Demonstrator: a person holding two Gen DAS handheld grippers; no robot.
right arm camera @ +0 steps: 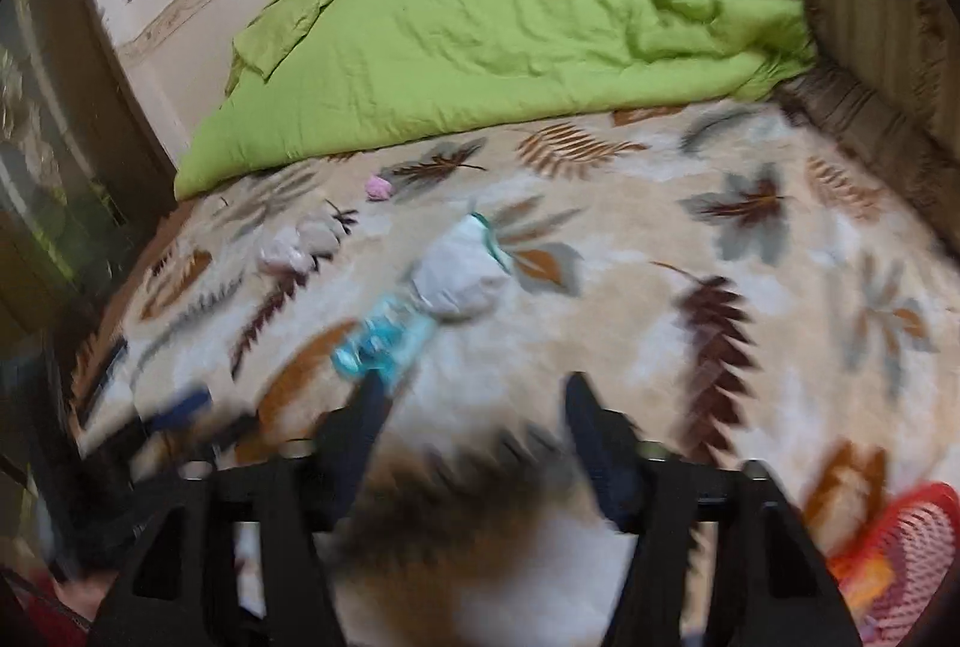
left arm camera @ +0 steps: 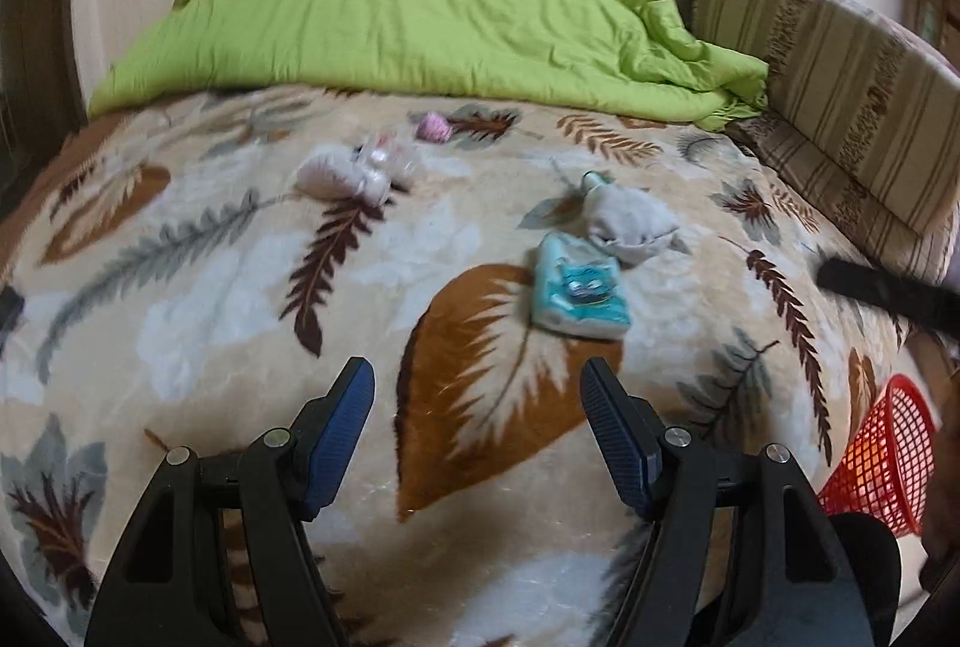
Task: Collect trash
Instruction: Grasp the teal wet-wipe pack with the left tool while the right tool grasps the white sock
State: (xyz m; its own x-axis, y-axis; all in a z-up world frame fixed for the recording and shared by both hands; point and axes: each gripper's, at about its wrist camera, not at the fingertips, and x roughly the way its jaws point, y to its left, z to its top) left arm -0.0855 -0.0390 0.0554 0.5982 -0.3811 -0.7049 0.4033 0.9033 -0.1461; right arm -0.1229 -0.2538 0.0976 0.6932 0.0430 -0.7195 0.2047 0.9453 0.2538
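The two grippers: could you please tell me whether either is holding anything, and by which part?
Nothing is held. The left gripper and the right gripper both have open, empty jaws above the leaf-patterned blanket.

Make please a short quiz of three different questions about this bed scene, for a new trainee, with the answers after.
1. True or false: both grippers are holding trash.
2. Which item lies nearest in front of the left gripper? A) pink ball B) teal packet C) green quilt
3. Fill in: the red mesh basket stands at the ____ side of the left wrist view.

Key
1. False. The jaws of the left gripper and the right gripper stand open and empty.
2. B, the teal packet; a crumpled grey-white wrapper touches its far edge.
3. Right, low by the bed edge.
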